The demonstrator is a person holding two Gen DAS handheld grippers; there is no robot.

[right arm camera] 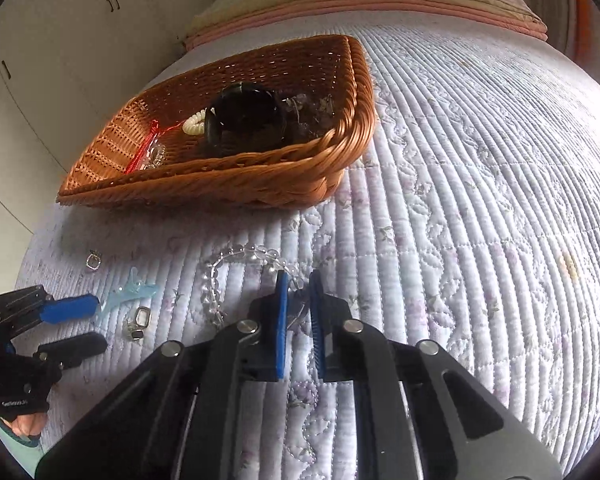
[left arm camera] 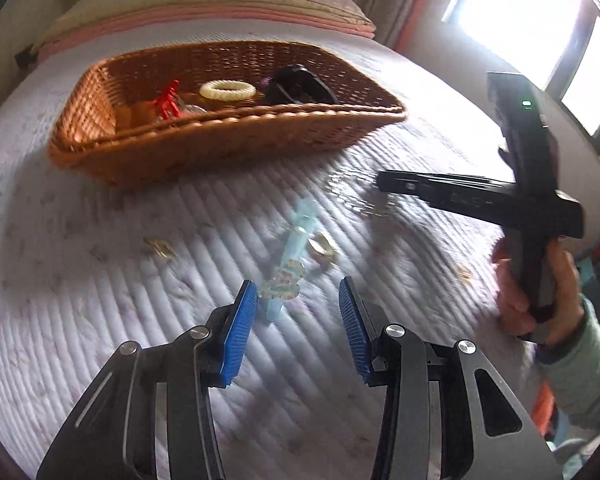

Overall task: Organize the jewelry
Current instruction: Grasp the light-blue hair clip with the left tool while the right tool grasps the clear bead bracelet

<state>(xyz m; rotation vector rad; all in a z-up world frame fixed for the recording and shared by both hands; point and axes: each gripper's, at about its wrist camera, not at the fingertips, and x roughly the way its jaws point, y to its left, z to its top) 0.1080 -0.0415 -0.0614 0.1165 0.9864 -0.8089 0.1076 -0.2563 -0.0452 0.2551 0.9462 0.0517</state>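
Jewelry lies scattered across the quilted bedspread (right arm camera: pixel 480 220), presumably so each piece can be picked up singly and dropped into the wicker basket (right arm camera: pixel 260 184) in the upper left of the right wrist view. That basket already holds a cream ribbed bangle (left arm camera: pixel 228 90), a red knotted cord (left arm camera: pixel 167 100) and a dark glossy round case (right arm camera: pixel 246 120) — a sign that sorting is partly done. In the lower middle of the same view the right tongs (right arm camera: pixel 299 280) are nearly pressed together around the end of a clear bead bracelet (right arm camera: pixel 236 264), though whether they actually pinch it I cannot tell. The left tongs (left arm camera: pixel 298 292) stand spread wide in the lower centre of the left wrist view, straddling a translucent pale-blue hair clip (right arm camera: pixel 130 290) — smooth plastic, likely slippery. Small metal rings (right arm camera: pixel 138 322) rest just beside it.
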